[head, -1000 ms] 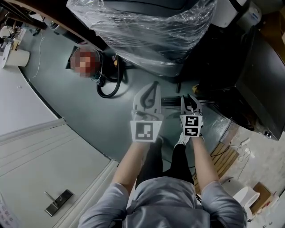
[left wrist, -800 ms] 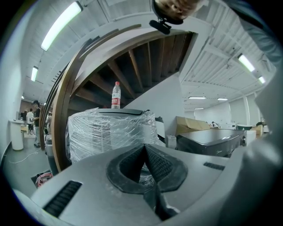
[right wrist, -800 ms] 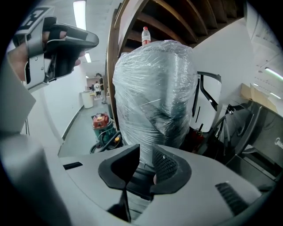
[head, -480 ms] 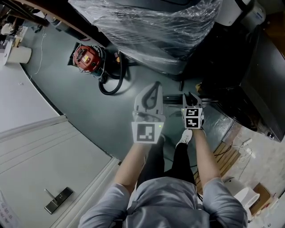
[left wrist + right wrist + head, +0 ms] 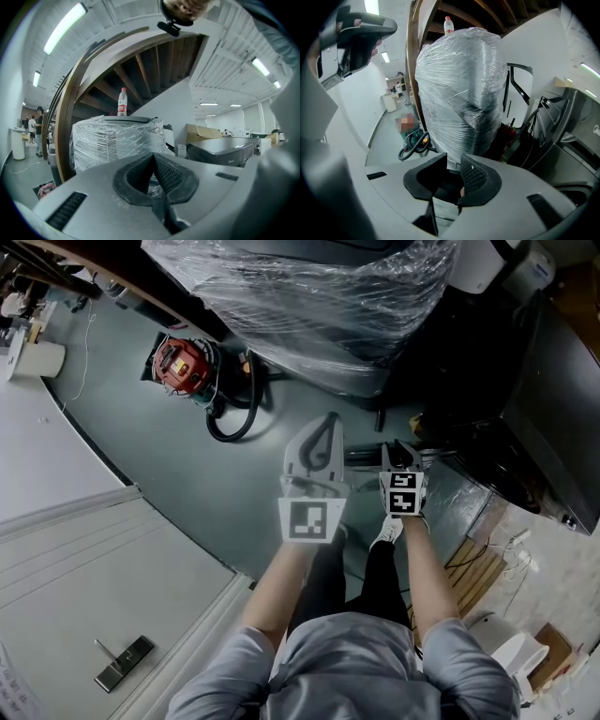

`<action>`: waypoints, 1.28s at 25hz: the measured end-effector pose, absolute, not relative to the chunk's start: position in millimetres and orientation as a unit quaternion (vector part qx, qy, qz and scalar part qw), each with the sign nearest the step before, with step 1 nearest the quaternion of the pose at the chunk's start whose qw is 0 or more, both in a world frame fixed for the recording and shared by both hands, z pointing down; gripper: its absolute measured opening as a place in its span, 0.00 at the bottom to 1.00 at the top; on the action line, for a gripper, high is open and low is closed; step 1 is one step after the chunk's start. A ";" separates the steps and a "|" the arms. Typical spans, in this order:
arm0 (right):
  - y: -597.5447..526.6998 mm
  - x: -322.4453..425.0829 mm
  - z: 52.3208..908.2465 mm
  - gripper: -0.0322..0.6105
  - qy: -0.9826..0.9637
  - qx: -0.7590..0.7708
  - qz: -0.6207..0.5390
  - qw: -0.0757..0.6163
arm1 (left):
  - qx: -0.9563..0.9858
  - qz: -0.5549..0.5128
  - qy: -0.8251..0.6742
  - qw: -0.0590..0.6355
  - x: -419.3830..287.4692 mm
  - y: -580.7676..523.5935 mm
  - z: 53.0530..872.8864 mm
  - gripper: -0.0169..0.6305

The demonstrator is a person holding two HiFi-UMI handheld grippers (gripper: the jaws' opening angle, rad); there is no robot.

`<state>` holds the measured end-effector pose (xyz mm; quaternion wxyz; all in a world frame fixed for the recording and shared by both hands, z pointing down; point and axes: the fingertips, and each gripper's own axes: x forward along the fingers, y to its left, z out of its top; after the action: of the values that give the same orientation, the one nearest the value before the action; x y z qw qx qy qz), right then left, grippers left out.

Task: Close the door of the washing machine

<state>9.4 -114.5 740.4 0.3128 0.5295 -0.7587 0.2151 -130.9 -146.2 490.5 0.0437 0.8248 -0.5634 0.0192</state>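
Observation:
A person's two hands hold both grippers out over a grey-green floor. My left gripper is shut, its ribbed pads touching at the tips with nothing between them. To its right, my right gripper is open by a narrow gap and holds nothing. Both point at a tall appliance wrapped in clear plastic film. A dark appliance stands to the right. I cannot make out its door clearly.
A red vacuum cleaner with a black hose sits on the floor at the left. A white wall panel runs along the lower left. Wooden slats and white boxes lie at the lower right. A bottle stands on the wrapped appliance.
The view has shifted slightly. My right gripper has edged a little forward; the left one keeps about the same place.

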 end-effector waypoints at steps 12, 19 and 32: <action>-72.0 13.9 737.8 0.17 -0.761 0.517 0.219 0.325 | 0.833 0.020 -0.551 0.041 -106.6 -138.9 486.6 0.02; -41.8 27.9 742.0 0.15 -0.756 0.518 0.212 0.341 | 0.840 0.013 -0.541 0.039 -82.7 -131.7 481.4 0.02; 12.2 82.2 737.9 0.10 -0.729 0.542 0.229 0.350 | 0.865 0.011 -0.501 0.031 -13.2 -119.9 473.1 0.02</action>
<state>82.2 12.2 737.9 0.3497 0.5425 -0.7287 0.2289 -13.2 -119.9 473.1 0.0308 0.8647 -0.5012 0.0113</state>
